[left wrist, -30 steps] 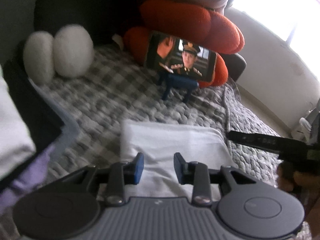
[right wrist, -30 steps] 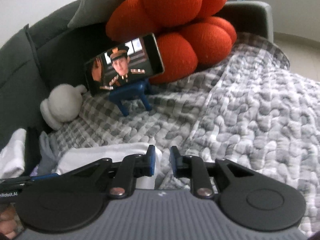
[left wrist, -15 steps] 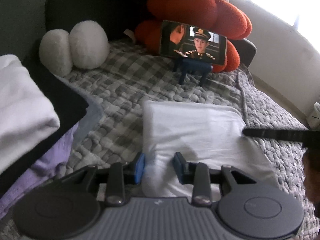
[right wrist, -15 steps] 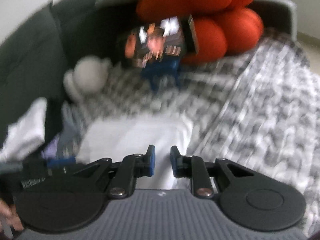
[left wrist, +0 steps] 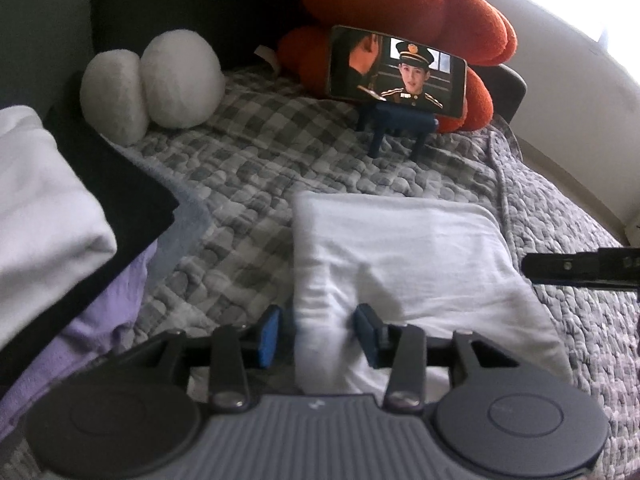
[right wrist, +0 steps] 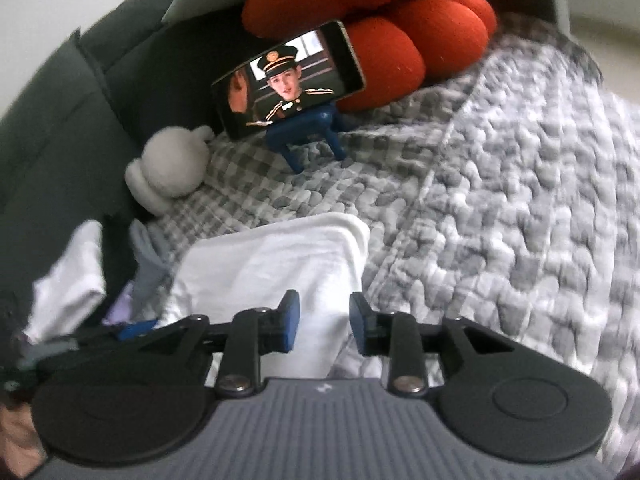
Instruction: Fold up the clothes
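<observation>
**White garment folded flat, both tools spread over its near edge**

The white garment [left wrist: 404, 248] lies as a tidy folded rectangle on the grey checked quilt [left wrist: 256, 168], straight ahead of both tools and just past their tips; its long axis runs near to far, toward the phone on its blue stand [left wrist: 398, 70] at the far end of the bed; to the left, well apart across a strip of quilt, sits a stack of folded clothes [left wrist: 60, 216] in white, black and lilac.

The left tool [left wrist: 318, 334] is released, its blue pads set wide; a raised ridge of the garment's near-left corner stands between them, and whether the pads touch the cloth I cannot tell; the right tool [right wrist: 320, 326] is likewise released, a little less wide, with the garment's near-right corner under and between its fingertips, nothing pinched; seen from the left wrist, the right tool's finger juts in from the right, level with the garment's right edge; so each tool sits at its own near corner, neither clearly nearer.

My judgement: the garment already lies folded; the scene fits either tools that have let go of a finished fold or tools about to close on the near edge, to fold again or to carry the piece to the stack; the pictures do not settle which.
</observation>
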The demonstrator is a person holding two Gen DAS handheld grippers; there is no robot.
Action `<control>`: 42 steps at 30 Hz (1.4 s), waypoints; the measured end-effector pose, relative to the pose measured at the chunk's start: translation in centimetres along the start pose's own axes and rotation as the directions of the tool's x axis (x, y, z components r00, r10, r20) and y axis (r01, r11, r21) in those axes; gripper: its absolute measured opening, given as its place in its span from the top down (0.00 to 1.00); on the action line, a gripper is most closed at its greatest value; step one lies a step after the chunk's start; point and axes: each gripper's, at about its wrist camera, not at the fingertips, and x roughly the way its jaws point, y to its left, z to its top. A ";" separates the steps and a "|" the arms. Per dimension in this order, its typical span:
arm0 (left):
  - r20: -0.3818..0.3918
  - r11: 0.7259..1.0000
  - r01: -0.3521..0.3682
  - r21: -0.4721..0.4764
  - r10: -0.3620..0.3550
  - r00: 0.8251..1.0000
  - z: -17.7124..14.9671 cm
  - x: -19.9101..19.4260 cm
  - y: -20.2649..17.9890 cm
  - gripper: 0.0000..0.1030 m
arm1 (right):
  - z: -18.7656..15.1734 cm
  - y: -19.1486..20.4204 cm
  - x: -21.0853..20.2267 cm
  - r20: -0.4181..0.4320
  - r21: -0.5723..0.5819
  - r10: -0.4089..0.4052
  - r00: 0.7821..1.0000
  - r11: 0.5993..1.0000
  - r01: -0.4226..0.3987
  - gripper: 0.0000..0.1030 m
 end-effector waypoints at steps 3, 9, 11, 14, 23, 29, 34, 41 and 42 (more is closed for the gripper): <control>0.000 1.000 -0.006 0.011 0.006 1.000 -0.1 0.0 -0.1 0.57 | -0.2 -0.3 0.0 -0.013 0.024 0.019 1.000 1.000 -0.019 0.68; -0.001 1.000 0.005 0.005 -0.005 1.000 -0.1 0.1 0.1 0.56 | -0.5 -0.8 0.1 -0.039 0.072 0.058 0.998 0.996 -0.055 0.63; 0.001 1.000 0.008 0.004 -0.008 1.000 -0.2 0.1 0.2 0.56 | -0.6 -0.9 0.1 -0.047 0.089 0.071 0.996 0.994 -0.066 0.61; 0.003 1.000 0.013 0.004 -0.013 1.000 -0.3 0.1 0.2 0.56 | -0.7 -1.2 0.2 -0.059 0.113 0.091 0.994 0.990 -0.084 0.59; 0.009 1.000 0.023 0.014 -0.023 1.000 -0.3 0.2 0.4 0.55 | -1.0 -0.8 0.8 -0.069 0.094 0.100 0.993 0.991 -0.094 0.57; 0.009 1.000 0.026 0.017 -0.026 1.000 -0.3 0.2 0.4 0.54 | -1.0 -1.0 1.0 -0.067 0.147 0.142 0.988 0.980 -0.131 0.57; 0.011 0.999 0.027 0.022 -0.028 1.000 -0.3 0.2 0.4 0.54 | -1.0 -1.2 1.3 -0.063 0.212 0.199 0.978 0.960 -0.181 0.56; 0.012 0.999 0.035 0.026 -0.035 0.999 -0.3 0.2 0.6 0.53 | -0.9 -1.0 2.0 -0.065 0.239 0.176 0.982 0.959 -0.155 0.59; 0.012 0.999 0.036 0.026 -0.037 0.999 -0.3 0.2 0.6 0.53 | -0.9 -0.9 2.1 -0.067 0.238 0.165 0.984 0.961 -0.145 0.59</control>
